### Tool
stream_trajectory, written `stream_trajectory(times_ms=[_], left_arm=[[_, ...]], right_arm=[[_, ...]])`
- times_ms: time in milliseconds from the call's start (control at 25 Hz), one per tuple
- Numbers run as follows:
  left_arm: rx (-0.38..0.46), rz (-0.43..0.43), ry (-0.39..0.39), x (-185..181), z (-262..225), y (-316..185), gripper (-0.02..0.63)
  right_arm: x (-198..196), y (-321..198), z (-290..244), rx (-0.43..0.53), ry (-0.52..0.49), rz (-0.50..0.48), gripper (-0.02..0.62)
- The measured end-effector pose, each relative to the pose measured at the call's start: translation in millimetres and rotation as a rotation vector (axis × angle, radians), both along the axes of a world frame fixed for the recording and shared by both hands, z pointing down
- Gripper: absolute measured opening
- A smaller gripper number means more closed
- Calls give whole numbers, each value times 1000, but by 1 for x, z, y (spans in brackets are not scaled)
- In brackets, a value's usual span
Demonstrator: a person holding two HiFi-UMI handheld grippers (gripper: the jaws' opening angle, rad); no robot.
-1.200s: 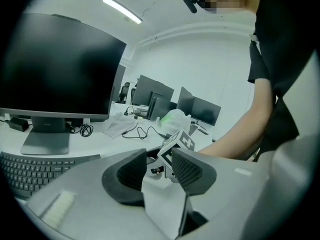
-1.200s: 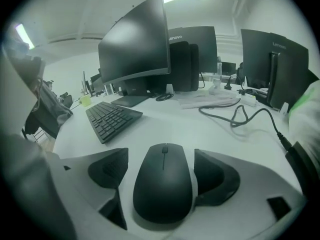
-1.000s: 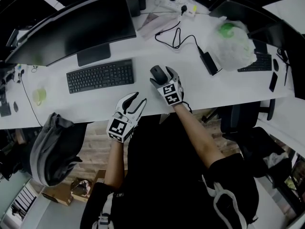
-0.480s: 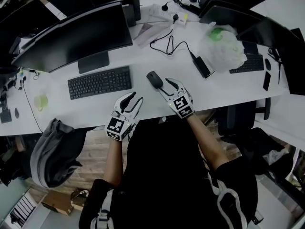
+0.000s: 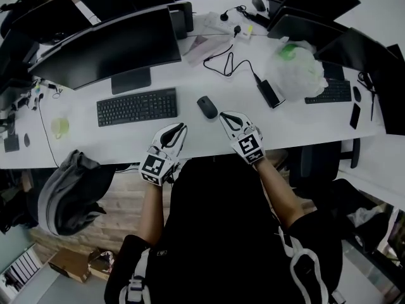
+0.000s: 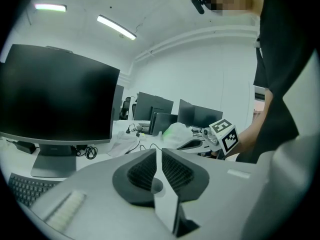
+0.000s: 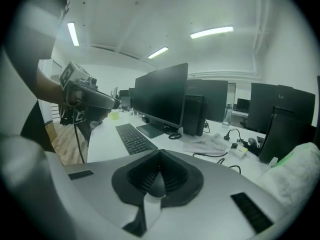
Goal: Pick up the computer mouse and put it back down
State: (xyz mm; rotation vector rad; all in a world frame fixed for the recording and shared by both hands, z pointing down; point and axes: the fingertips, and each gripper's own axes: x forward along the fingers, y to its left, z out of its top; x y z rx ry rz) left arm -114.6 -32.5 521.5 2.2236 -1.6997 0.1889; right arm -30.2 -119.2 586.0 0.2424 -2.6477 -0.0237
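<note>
The black computer mouse [image 5: 207,106] lies alone on the white desk [image 5: 190,132], just right of the keyboard [image 5: 137,106]. My right gripper [image 5: 224,115] hovers a little in front and to the right of the mouse, apart from it. It is shut and holds nothing [image 7: 160,152]. My left gripper [image 5: 180,127] hangs over the desk's front edge, left of the mouse. Its jaws are closing, nearly together, with nothing between them [image 6: 157,151]. The left gripper view shows the right gripper's marker cube [image 6: 223,135]. The mouse is hidden in both gripper views.
A large dark monitor [image 5: 107,46] stands behind the keyboard. A black cable with a power brick [image 5: 268,92] and a white plastic bag [image 5: 302,68] lie to the right. More monitors line the far side. A grey bag [image 5: 73,192] hangs below the desk at left.
My right gripper has let go of the mouse, drawn back toward the desk's front edge and shut. The mouse stays on the desk. My left gripper's jaws have closed together.
</note>
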Motion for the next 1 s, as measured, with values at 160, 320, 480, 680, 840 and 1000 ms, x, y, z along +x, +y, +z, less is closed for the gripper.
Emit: stream_trajectory(times_ms=[160,320,480,680,840,1000], left_arm=[[8,-42,-22,3,-9,5,0],[-21,-79,-52,12,-8,7,0],[-36,-101,-91,28,-15,8,0],[-31,-123,-124,45,-28,7,0],[-32,-147,-133,52,-31,10,0],[-24,-168,-141,59,-37,11,0]], right_arm=[[7,-3,-16,35,-21,-20,2],[18,-2,-25,22,-47,-50,2],[30,1,-30,2,-61,-79,2],[41,3,-31,2,-58,-122,2],[45,4,-34,1,-63,-150,2],[49,3,-35,-1,-61,-172,2]])
